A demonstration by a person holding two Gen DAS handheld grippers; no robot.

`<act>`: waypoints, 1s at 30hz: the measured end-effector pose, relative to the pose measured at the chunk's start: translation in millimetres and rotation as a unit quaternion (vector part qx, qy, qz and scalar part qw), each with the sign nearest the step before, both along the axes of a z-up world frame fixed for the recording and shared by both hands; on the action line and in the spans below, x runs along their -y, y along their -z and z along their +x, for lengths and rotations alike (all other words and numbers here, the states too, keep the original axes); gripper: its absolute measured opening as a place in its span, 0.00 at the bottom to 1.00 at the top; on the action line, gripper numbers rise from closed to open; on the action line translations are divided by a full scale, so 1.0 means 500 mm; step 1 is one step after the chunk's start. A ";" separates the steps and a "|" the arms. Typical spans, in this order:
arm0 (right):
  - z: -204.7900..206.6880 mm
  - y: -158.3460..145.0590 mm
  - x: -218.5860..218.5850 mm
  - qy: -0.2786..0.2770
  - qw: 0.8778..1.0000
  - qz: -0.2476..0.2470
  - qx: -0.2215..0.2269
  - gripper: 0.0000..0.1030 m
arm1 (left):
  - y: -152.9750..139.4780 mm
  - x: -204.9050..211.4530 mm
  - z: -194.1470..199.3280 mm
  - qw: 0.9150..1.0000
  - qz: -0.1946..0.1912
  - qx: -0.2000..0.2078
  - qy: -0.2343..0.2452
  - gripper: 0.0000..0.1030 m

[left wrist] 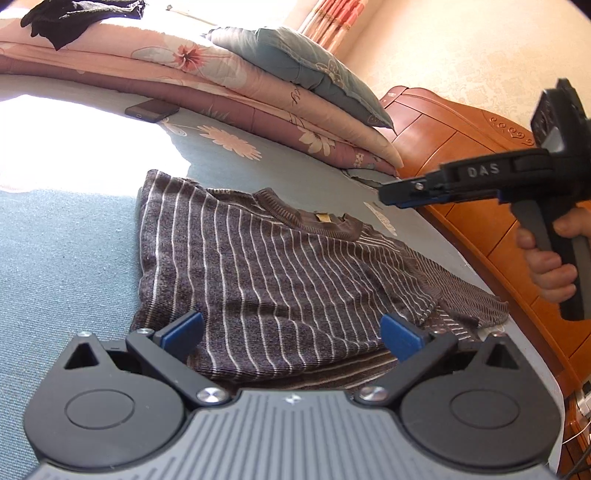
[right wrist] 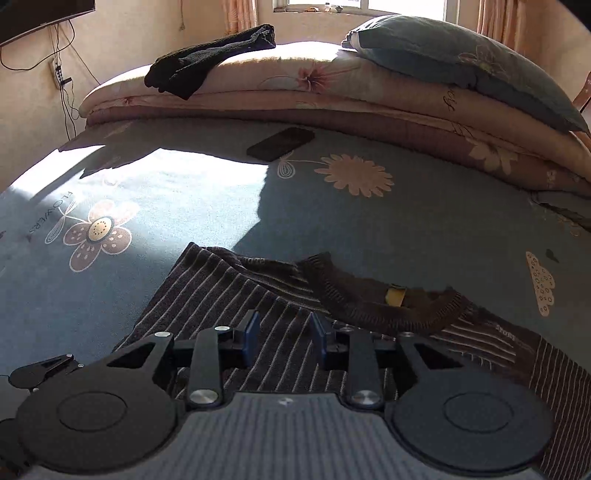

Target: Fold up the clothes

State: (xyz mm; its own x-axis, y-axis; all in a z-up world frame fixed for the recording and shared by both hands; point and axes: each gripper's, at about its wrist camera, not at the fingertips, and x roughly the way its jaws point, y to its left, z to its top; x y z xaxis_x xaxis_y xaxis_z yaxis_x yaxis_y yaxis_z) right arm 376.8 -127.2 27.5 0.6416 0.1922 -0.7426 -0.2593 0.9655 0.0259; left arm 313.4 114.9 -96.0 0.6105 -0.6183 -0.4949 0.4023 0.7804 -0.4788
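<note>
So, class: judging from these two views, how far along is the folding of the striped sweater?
Done: the brown white-striped knit sweater lies on the blue floral bedsheet, one side apparently folded inward. In hand: nothing; left tongs and right tongs are open above it. Left: the remaining folds.

Sunlit bed, folded quilts, wooden headboard, curtained window.

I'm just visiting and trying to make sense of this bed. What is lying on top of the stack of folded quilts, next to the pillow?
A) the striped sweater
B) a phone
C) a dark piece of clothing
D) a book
C: a dark garment is draped over the top of the folded quilts, while the phone and the striped sweater lie down on the blue sheet.
</note>
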 end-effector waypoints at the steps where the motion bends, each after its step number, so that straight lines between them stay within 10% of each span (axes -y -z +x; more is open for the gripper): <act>1: -0.015 0.008 0.021 0.010 1.000 -0.001 -0.002 0.38 | 0.007 0.000 0.005 1.000 -0.002 -0.011 -0.001 0.98; 14: -0.013 0.228 0.095 0.097 0.985 0.110 -0.090 0.38 | 0.009 -0.039 0.013 0.998 -0.027 -0.025 -0.057 0.98; 21: -0.050 0.195 0.037 -0.006 0.986 0.156 -0.059 0.44 | 0.004 -0.058 0.014 0.996 -0.054 -0.025 -0.064 0.98; 30: -0.007 0.237 0.023 0.036 0.986 0.150 -0.068 0.46 | 0.007 -0.049 0.016 0.997 -0.044 -0.024 -0.055 0.98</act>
State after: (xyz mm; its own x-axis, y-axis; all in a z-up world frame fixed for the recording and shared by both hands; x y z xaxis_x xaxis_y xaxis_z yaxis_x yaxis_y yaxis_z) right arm 373.4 -138.5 -91.0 0.5608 0.3737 -0.7389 -0.1645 0.9249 0.3429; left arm 321.6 139.4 -99.6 0.6547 -0.5907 -0.4717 0.2911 0.7728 -0.5639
